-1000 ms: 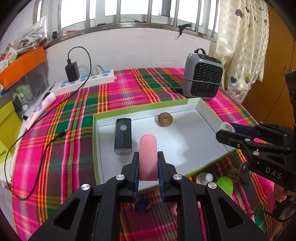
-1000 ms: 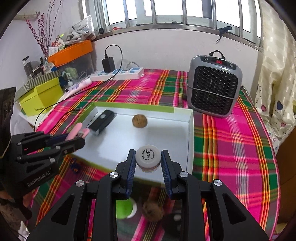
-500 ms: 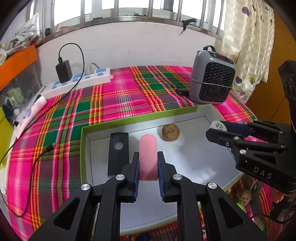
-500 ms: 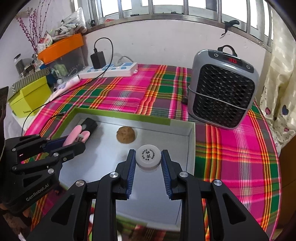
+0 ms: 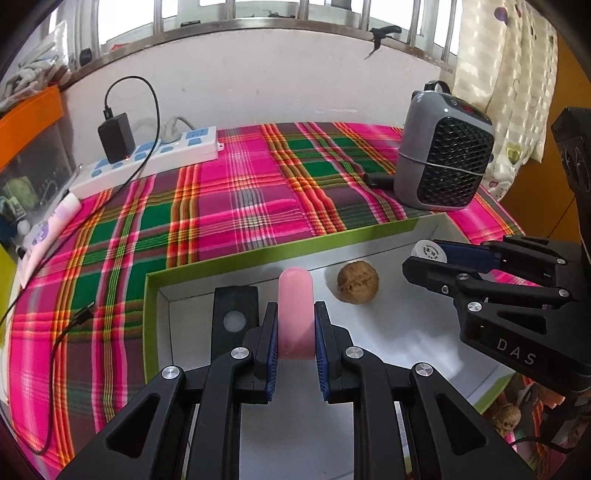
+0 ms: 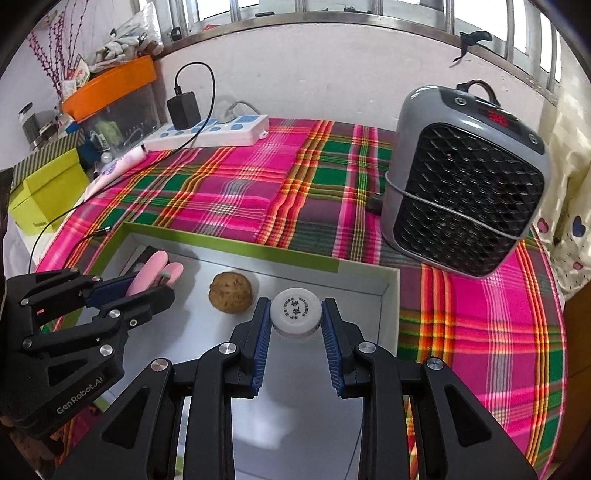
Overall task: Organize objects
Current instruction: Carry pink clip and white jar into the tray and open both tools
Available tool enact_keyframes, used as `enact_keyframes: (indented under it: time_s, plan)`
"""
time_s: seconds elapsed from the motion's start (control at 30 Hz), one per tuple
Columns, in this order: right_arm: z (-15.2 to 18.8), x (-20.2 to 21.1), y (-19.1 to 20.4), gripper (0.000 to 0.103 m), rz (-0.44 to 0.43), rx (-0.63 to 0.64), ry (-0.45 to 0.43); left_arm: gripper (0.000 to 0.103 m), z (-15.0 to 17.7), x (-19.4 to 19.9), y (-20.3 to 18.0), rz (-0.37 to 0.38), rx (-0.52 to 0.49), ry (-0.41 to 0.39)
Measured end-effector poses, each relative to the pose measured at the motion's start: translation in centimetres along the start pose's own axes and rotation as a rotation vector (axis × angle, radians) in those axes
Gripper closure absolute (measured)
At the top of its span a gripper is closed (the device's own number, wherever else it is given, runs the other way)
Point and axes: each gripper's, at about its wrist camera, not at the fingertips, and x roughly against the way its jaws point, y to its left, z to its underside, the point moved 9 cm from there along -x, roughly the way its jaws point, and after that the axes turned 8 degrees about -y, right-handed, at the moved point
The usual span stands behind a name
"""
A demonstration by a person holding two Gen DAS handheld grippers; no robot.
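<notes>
Daylight is coming through a barred window above a white wall. Plaid cloth is covering the tabletop. Patterned curtain is hanging at right. Grey heater and power strip are sitting near the wall.

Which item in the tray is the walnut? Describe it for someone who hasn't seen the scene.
Find the green-rimmed white tray on the plaid tablecloth. The walnut lies loose near its far wall, between the two grippers' loads. It is the only brown, wrinkled ball there.
</notes>
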Motion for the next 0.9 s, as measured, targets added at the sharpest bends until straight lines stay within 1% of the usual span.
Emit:
enact_keyframes:
  time_s: [0.2,0.43,0.9]
  plan:
    - [-0.1,-1.0,-0.1,0.074,-0.004,0.004,0.018,0.087,-0.1,-0.9,0.1,-0.005,-0.01,0.011]
    - [-0.1,-1.9,0.2,0.074,-0.009,0.01,0.035,0.087,-0.3,-1.3,-0.1,-0.006,-0.021,0.007]
    - [-0.1,-2.4,0.3,0.074,-0.009,0.025,0.045,0.087,-0.2,-1.6,-0.2,-0.006,-0.024,0.018]
